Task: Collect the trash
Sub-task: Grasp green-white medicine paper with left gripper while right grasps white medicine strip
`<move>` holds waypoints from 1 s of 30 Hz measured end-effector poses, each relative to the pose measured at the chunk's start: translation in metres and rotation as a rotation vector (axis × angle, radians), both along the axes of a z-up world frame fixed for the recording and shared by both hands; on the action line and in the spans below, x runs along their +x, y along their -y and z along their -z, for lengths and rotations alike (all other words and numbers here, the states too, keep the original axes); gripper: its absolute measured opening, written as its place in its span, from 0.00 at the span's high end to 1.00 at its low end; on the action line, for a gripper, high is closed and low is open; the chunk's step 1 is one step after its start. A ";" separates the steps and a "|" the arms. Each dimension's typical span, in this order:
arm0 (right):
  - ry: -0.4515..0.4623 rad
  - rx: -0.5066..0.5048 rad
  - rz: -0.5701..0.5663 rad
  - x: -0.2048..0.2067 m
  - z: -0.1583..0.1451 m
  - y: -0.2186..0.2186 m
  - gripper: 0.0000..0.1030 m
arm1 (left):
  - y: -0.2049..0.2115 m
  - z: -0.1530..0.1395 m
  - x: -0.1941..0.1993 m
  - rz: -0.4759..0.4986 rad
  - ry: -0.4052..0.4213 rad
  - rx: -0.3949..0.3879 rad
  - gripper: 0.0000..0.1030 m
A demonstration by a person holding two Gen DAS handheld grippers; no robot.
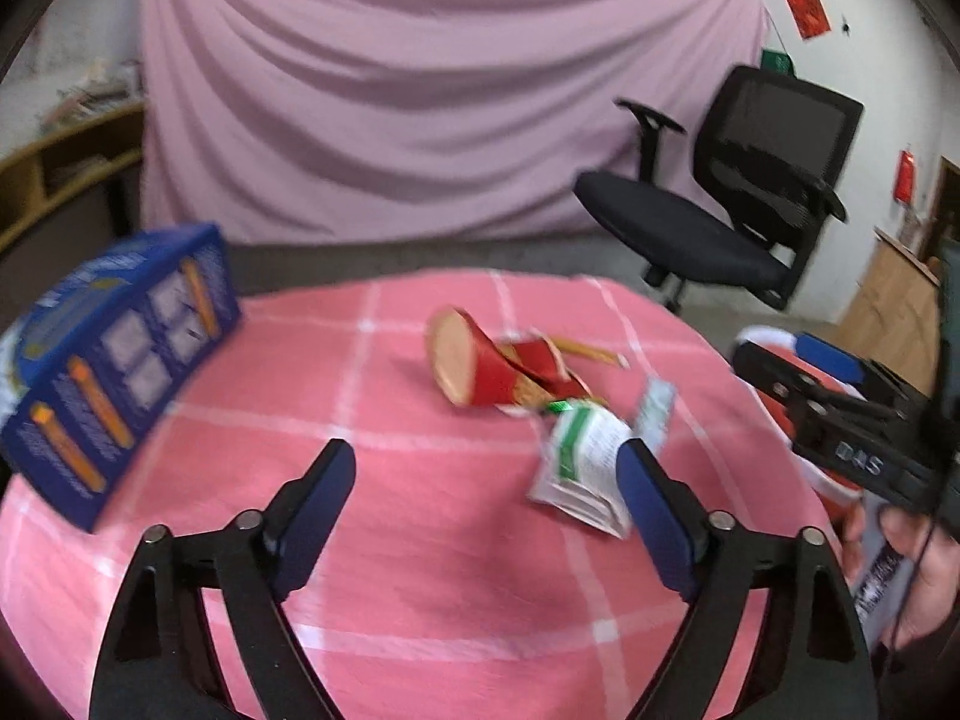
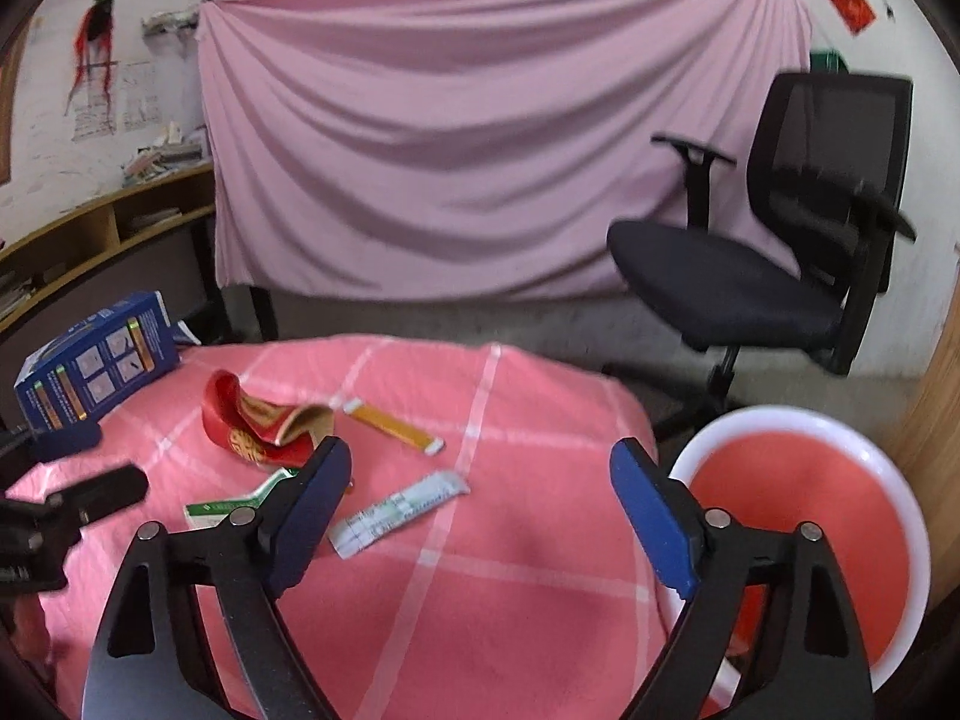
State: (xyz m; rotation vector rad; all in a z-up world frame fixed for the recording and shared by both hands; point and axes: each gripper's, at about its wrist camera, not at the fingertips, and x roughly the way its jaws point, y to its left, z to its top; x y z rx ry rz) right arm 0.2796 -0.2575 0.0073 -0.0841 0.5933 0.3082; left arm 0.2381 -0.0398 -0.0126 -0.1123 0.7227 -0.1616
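The collecting looks barely begun, judging by how things lie; the red bin (image 2: 798, 516) with its white rim stands just beside the worktop (image 2: 510, 570) on the right, and what shows of its inside is bare; all the litter lies on the pink checked cloth. The left hand-held gripper (image 1: 486, 468) hovers wide open over the cloth and holds nothing, its right finger just beside the green-and-white packet (image 1: 579, 462); whether it touches the packet I cannot tell. The right hand-held gripper (image 2: 480, 468) is likewise spread wide and empty, near the worktop edge next to the bin. Left to gather, it seems: the crushed red paper cup (image 1: 486, 366) near the middle, the packet, a pale long sachet (image 2: 399, 510) and an orange strip (image 2: 393, 426) beyond it. The blue box (image 1: 114, 360) sits at the far left edge; whether it counts as trash is unclear. The left wrist view is blurred, so print on the wrappers is unreadable; the right wrist view's own finger covers part of the packet; the bin's near side is hidden behind that hand-held gripper's frame.
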 end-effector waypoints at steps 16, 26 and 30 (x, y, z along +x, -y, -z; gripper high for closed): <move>-0.208 -0.023 -0.047 0.024 0.022 -0.005 0.28 | 0.001 0.010 0.025 0.051 -0.211 -0.193 0.81; -0.280 -0.045 -0.085 0.032 0.033 -0.014 0.29 | -0.006 0.003 0.012 0.052 -0.166 -0.204 0.90; -0.332 -0.028 -0.109 0.040 0.041 -0.023 0.29 | -0.013 -0.002 0.003 0.023 -0.127 -0.186 0.91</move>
